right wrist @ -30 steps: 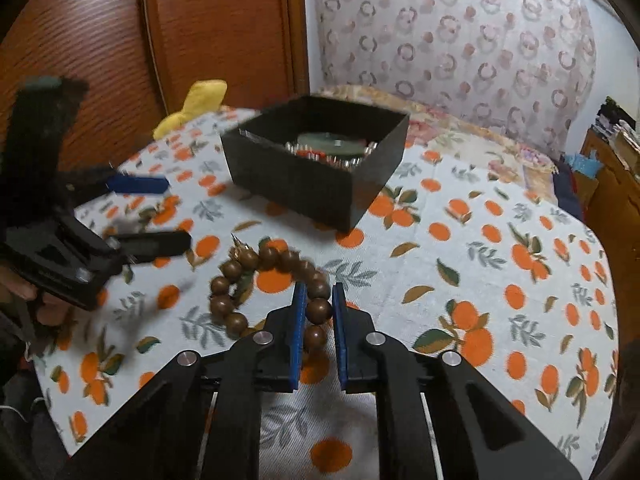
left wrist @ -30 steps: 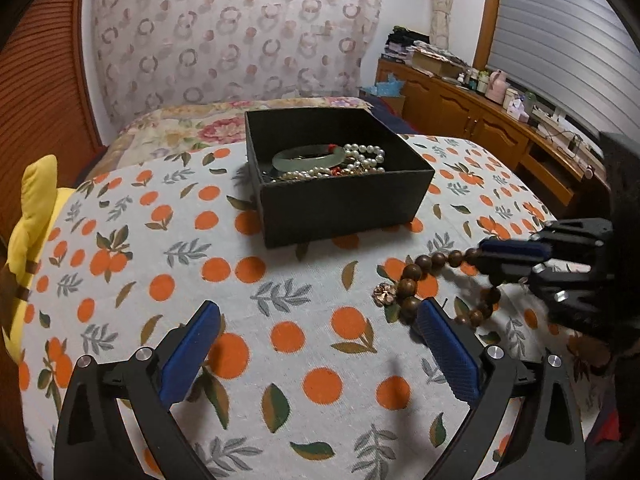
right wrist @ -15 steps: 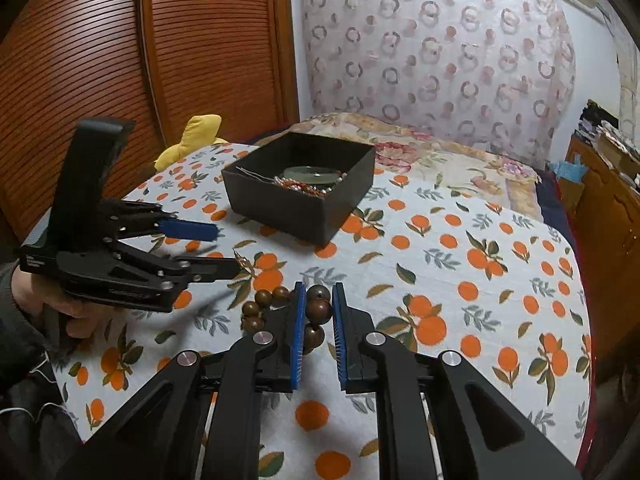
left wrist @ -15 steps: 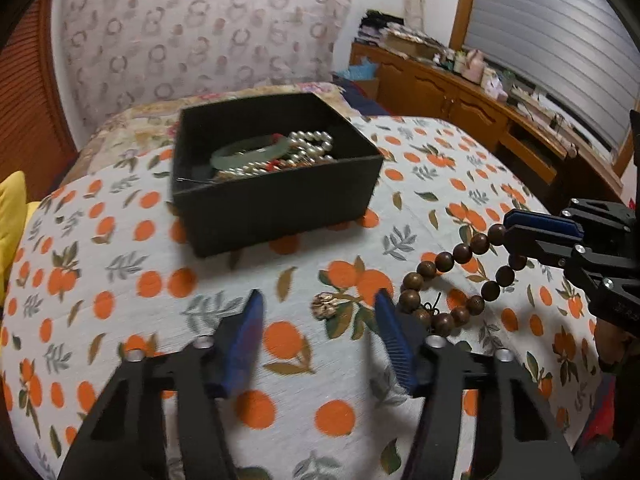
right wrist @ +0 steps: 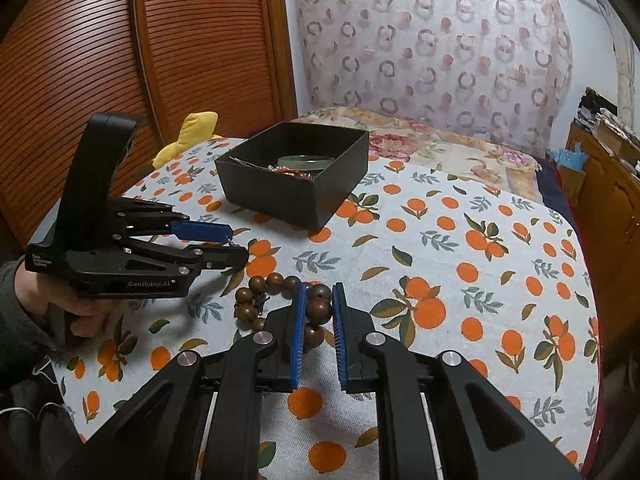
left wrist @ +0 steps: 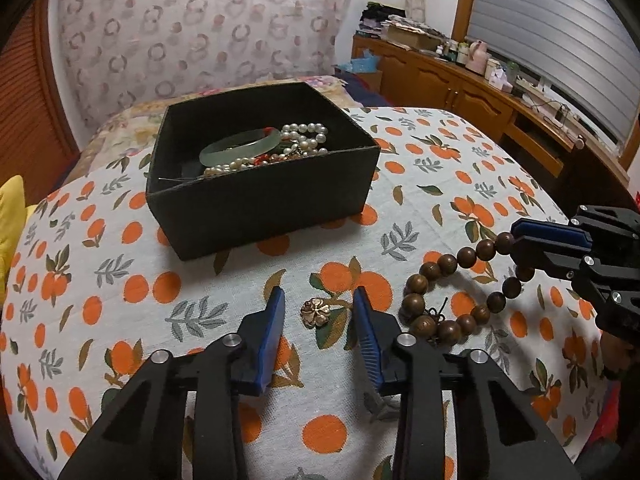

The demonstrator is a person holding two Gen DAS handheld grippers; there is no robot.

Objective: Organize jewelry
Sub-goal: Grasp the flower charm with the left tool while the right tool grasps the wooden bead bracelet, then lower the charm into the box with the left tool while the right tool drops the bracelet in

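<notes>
**A:** On the orange-print cloth (left wrist: 224, 308), left wrist view: the left gripper (left wrist: 319, 314) is spread, fingers either side of a little gold flower brooch (left wrist: 315, 311) that lies flat on the cloth, not touched yet. Black box (left wrist: 260, 204) sits at 12 o'clock from it, with a jade bangle (left wrist: 240, 148) and pearls (left wrist: 304, 138) already inside. Over at 3 o'clock the right gripper (left wrist: 516, 240) is pinching a wooden bead bracelet (left wrist: 452, 300), and part of the loop looks like it's resting on the cloth.

**B:** And from the right wrist?

**A:** Same story. The right gripper (right wrist: 319, 308) has its pads pressed onto one or two beads of the bracelet (right wrist: 280, 300), with the rest of the loop trailing toward 10 o'clock. The left gripper (right wrist: 230, 246) shows at 9 o'clock, tips near the cloth; the brooch itself is hidden behind them in this view. The box (right wrist: 296, 196) is at 12, well apart from both.

**B:** What could go sideways?

**A:** My guess: round beads are slippery, so a grip on just a couple could roll out on the way to the box. The brooch is flat and tiny, so closing on it might snag cloth instead, or flick it away. Also the two grippers are near each other, so they could bump, or the hanging loop could catch the left one.
</notes>
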